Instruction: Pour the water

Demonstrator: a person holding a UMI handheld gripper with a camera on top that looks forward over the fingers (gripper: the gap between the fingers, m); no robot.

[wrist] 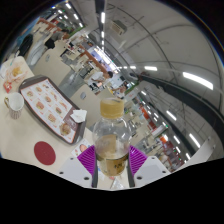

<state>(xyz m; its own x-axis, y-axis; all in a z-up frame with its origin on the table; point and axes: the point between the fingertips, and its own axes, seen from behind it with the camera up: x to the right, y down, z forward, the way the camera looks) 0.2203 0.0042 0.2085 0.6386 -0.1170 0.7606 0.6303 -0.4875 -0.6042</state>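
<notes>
We have the jaws closed on a clear plastic bottle; both purple pads press on its sides, low on the body. The bottle sits between the fingers, neck pointing away from us, cap on and pale. Some liquid shows in the lower part, the level we can't tell exactly.

The whole view is tilted hard. A table runs along the left side, close to the jaws. On it, just left of the left finger, a dark red round disc. Farther along, a tray with several small pale items in rows. Left of the tray, a white cup. Beyond that, a plate or dish with something pale; we can't tell what it holds.

Far behind the bottle: a large open room, ceiling light strips, rows of desks and clutter, too small to identify. Dark curved structure sweeps across the right side, beyond the right finger.
</notes>
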